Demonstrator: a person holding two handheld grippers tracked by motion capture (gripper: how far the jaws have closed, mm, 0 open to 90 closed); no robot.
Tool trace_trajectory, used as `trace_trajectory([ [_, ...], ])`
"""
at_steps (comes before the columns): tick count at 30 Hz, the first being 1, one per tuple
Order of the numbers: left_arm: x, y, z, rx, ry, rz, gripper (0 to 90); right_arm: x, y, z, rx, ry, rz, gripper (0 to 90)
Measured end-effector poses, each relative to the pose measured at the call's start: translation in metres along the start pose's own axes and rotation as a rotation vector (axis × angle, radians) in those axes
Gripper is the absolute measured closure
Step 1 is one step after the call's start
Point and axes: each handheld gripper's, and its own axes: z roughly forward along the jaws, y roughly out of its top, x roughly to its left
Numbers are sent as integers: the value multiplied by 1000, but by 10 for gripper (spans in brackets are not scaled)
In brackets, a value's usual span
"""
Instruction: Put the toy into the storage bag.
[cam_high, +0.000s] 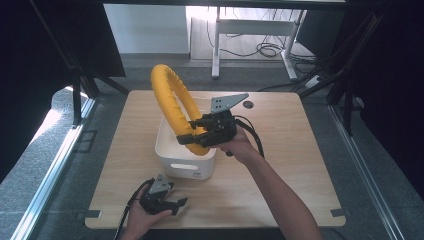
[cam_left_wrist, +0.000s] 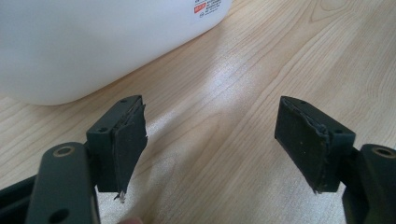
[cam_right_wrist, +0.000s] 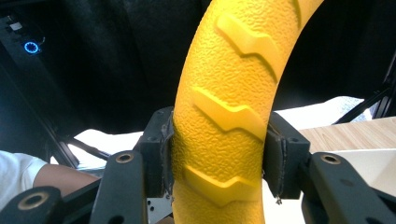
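A yellow ring with raised tread marks stands upright, its lower part over the white bin. My right gripper is shut on the ring's lower right side. In the right gripper view both pads press on the textured yellow ring from either side. My left gripper rests low on the table near the front edge, just in front of the bin, with its jaws wide apart. In the left gripper view nothing but bare wood lies between the fingers, and the bin's white wall is close ahead.
The light wooden table has a round cable hole at the back. Black frame posts stand at both sides. A white desk frame with cables on the floor is behind the table.
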Motion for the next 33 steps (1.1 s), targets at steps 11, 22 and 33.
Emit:
trace_trajectory([
  [11, 0, 0, 0, 2, 1, 4, 251, -4, -9, 4, 22, 3, 21, 507],
  [22, 0, 0, 0, 4, 0, 3, 251, -19, -27, 7, 76, -30, 49, 497],
  [33, -1, 0, 2, 8, -4, 6, 250, -26, -40, -2, 84, -44, 88, 495],
])
